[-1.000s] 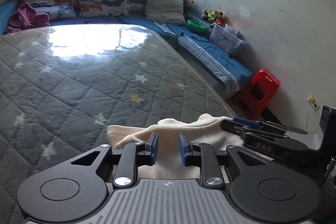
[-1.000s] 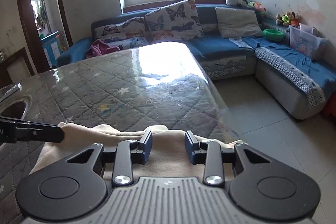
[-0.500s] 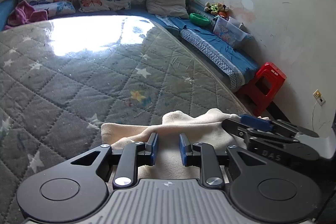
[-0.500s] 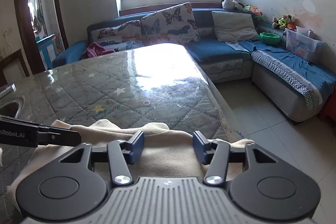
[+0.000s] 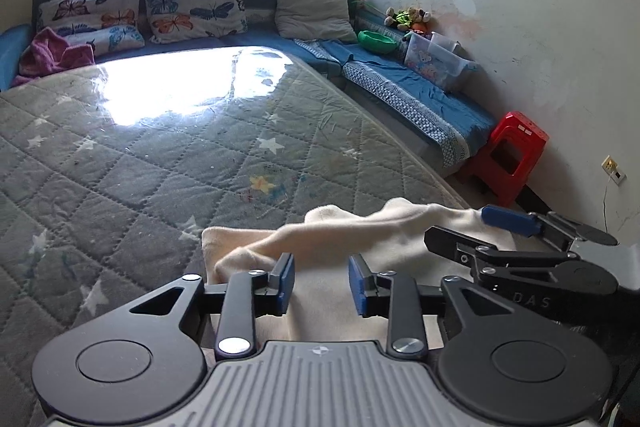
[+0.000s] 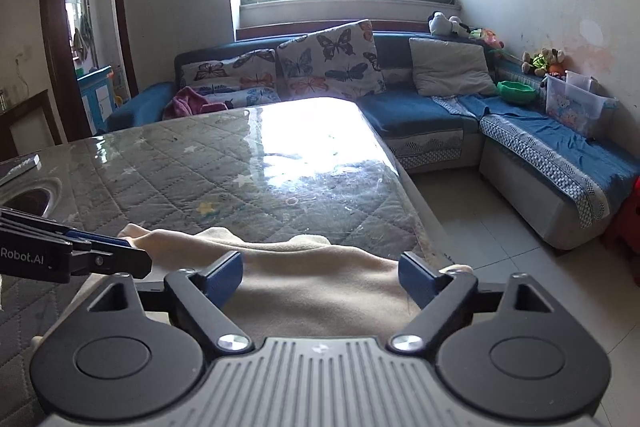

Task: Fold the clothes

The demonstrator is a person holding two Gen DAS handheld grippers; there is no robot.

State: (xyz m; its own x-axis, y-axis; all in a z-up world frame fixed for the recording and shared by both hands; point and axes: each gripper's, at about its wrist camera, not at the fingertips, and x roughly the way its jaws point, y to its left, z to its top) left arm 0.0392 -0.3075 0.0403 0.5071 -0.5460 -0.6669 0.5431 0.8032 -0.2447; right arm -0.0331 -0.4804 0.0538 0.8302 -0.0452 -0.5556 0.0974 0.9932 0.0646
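A cream garment (image 5: 320,239) lies bunched at the near edge of the grey quilted mattress (image 5: 160,155). My left gripper (image 5: 322,283) hovers over its raised fold with its jaws opening; cloth lies between the blue pads (image 5: 286,281), which no longer press on it. My right gripper (image 6: 320,277) stands just above the same cream garment (image 6: 312,291), its jaws opening wide and the cloth below untouched. The right gripper (image 5: 468,227) shows at the right of the left wrist view. The left gripper (image 6: 138,251) shows at the left of the right wrist view.
A blue corner sofa (image 6: 420,115) with butterfly cushions (image 6: 328,59) runs behind and right of the mattress. A red stool (image 5: 508,155) stands by the wall, and tiled floor (image 6: 480,235) drops off past the mattress's right edge. A metal bowl (image 6: 32,195) sits at far left.
Both grippers have opened, the right one far wider. The left pads have let go of the cream fold. Both views have tipped up slightly.
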